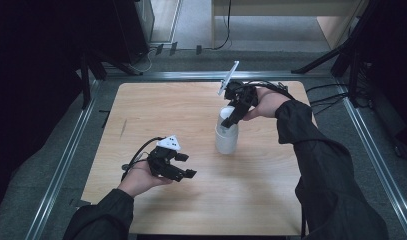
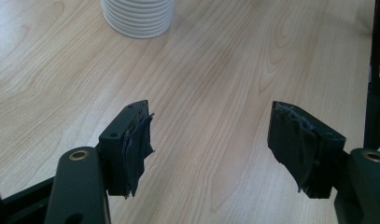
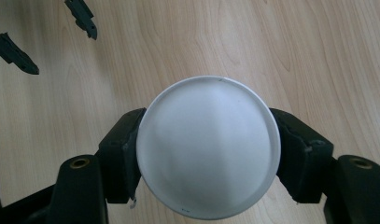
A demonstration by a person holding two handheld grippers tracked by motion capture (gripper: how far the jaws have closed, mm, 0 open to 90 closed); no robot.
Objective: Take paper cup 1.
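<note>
The wooden table [image 1: 156, 110] is pale, light-grained and square-edged, set inside a metal frame on grey carpet. Near its middle, toward the far right, stands a stack of white cups [image 1: 226, 136], upside down, so the closed round base of the top cup [image 3: 208, 147] faces upward. In the right gripper view that base reads as 1 smooth, matte white disc with a thin raised rim and a tiny dark fleck near its upper edge. In the left gripper view the foot of the stack [image 2: 137, 17] shows as tightly nested white rims, ridged like ribbing, resting flat on the wood. The right gripper [image 1: 232, 114] comes down on the stack from above, and its 2 black jaws sit clamped against opposite sides of the top cup, pads touching the wall. The left gripper [image 1: 187, 165] is held over the near left part of the table, well apart from the stack; its 2 jaws stand apart with bare wood between them, and the worn, frayed grey pads [image 2: 140, 147] grip nothing.
</note>
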